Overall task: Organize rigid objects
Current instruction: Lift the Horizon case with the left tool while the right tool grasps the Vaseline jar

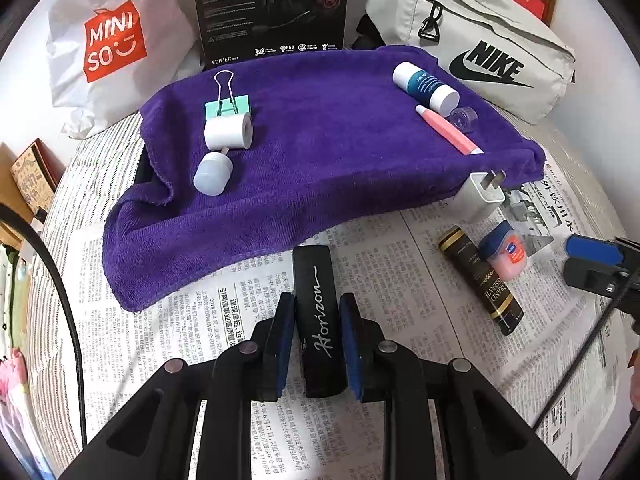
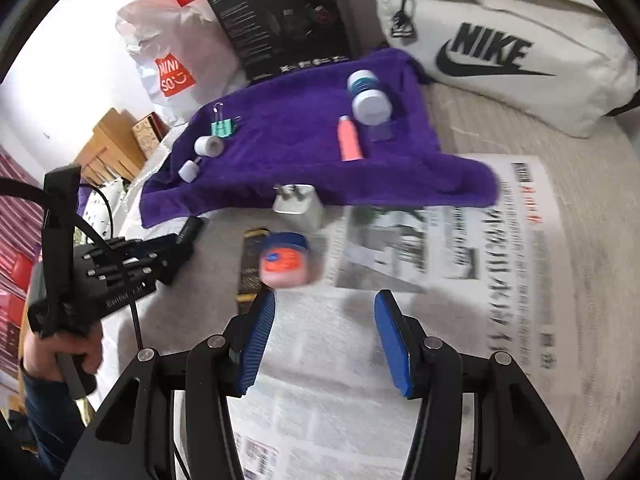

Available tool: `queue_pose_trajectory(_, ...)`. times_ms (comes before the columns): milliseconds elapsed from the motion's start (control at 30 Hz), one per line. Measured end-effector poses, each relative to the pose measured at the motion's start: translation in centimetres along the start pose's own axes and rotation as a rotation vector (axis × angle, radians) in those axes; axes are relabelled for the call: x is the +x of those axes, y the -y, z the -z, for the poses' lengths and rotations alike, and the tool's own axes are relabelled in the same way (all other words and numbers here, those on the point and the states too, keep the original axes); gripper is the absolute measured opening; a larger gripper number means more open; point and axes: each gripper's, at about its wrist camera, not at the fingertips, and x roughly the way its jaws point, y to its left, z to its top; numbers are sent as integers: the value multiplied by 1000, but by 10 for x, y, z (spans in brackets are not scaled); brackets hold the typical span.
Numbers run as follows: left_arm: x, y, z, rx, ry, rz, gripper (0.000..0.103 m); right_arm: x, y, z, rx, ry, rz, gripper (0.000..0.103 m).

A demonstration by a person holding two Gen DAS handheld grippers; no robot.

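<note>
My left gripper (image 1: 317, 312) is shut on a black "Horizon" case (image 1: 318, 320) just above the newspaper, in front of the purple towel (image 1: 320, 152). On the towel lie a binder clip (image 1: 227, 104), a white roll (image 1: 228, 131), a grey cap (image 1: 213, 174), a white-and-blue bottle (image 1: 425, 84) and a pink tube (image 1: 450, 132). A white charger (image 1: 482, 196), a black tube (image 1: 480, 280) and a Vaseline jar (image 1: 506, 254) lie on the newspaper. My right gripper (image 2: 325, 312) is open and empty, just short of the Vaseline jar (image 2: 286, 260).
A Nike bag (image 1: 480, 40), a black Edifier box (image 1: 272, 8) and a Miniso bag (image 1: 112, 40) stand behind the towel. Newspaper (image 1: 240, 320) covers the striped surface. My left gripper (image 2: 188, 236) shows in the right wrist view, at the left.
</note>
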Motion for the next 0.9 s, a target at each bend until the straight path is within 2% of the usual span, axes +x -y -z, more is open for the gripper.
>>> queue_pose_trajectory(133,0,6,1,23,19,-35,23,14,-11,-3,-16,-19,3,52)
queue_pose_trajectory(300,-1,-1,2,5,21,-4,22,27,-17,-7,-28,-34,12,52)
queue_pose_trajectory(500,-5,-13,9,-5,15,-14,22,36,-24,-12,-50,-36,22,52)
queue_pose_trajectory(900,-7,-18,13,-20,21,-6,22,46,-27,-15,-133,-31,147,50)
